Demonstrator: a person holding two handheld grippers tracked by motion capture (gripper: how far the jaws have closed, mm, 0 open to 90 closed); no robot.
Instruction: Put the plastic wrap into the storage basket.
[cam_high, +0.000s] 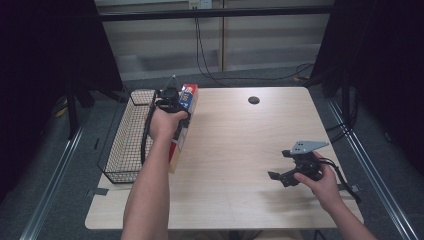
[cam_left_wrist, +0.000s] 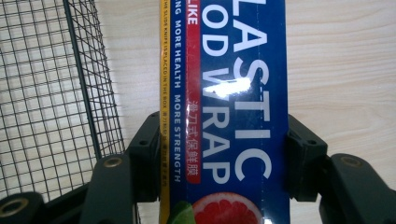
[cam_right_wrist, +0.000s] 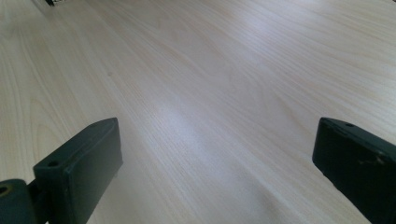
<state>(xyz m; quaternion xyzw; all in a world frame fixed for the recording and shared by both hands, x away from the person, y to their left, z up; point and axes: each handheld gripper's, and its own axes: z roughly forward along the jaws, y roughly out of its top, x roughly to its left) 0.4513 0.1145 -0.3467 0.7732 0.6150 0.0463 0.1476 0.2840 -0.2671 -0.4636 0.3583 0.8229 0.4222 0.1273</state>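
One wire basket (cam_high: 131, 135), seemingly with nothing inside.

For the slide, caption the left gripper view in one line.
Left tongs clamped across a blue plastic food wrap box, with the black wire basket alongside on the light wood table.

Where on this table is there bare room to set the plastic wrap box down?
The table is bare between the plastic wrap box and the right gripper, up to the dark round spot. The near edge is bare too. It is crowded at the left edge, where the wire basket sits.
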